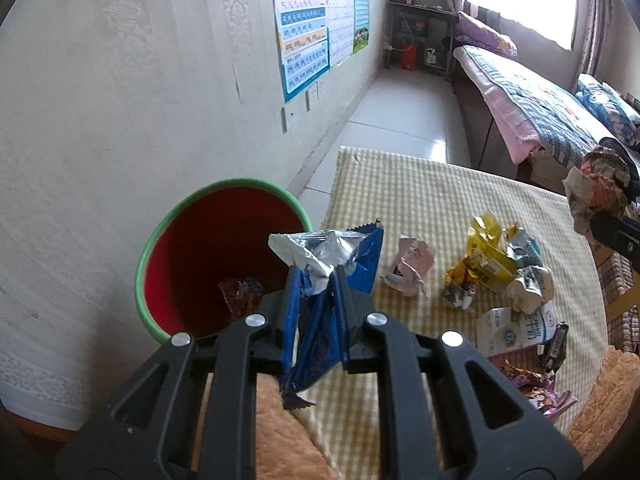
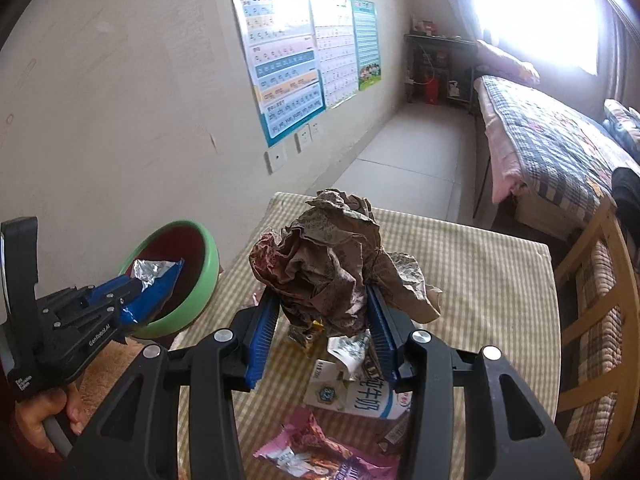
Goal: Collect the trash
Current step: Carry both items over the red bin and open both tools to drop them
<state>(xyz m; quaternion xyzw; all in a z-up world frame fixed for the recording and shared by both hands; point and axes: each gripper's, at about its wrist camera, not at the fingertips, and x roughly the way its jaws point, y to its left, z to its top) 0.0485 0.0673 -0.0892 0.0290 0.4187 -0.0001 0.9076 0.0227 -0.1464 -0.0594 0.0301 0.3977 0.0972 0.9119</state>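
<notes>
Risk: my left tool (image 1: 316, 276) pinches the blue wrapper (image 1: 332, 256) by one crumpled corner at the bin (image 1: 160, 240) rim; released early, it lands outside. My right tool (image 2: 324, 300) clamps the paper wad (image 2: 320, 256) above the worktop (image 2: 480, 264); loose folds could slip.

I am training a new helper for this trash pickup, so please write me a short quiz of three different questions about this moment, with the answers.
1. True or false: the left tool holds a blue and silver snack wrapper.
2. What does the right tool grip? A) milk carton B) crumpled brown paper ball C) pink wrapper
3. Fill in: the red bin with the green rim stands ____ the table with the yellow checked cloth.

Key: 1 true. 2 B, the crumpled brown paper ball; the milk carton and pink wrapper lie on the cloth. 3 beside.
</notes>
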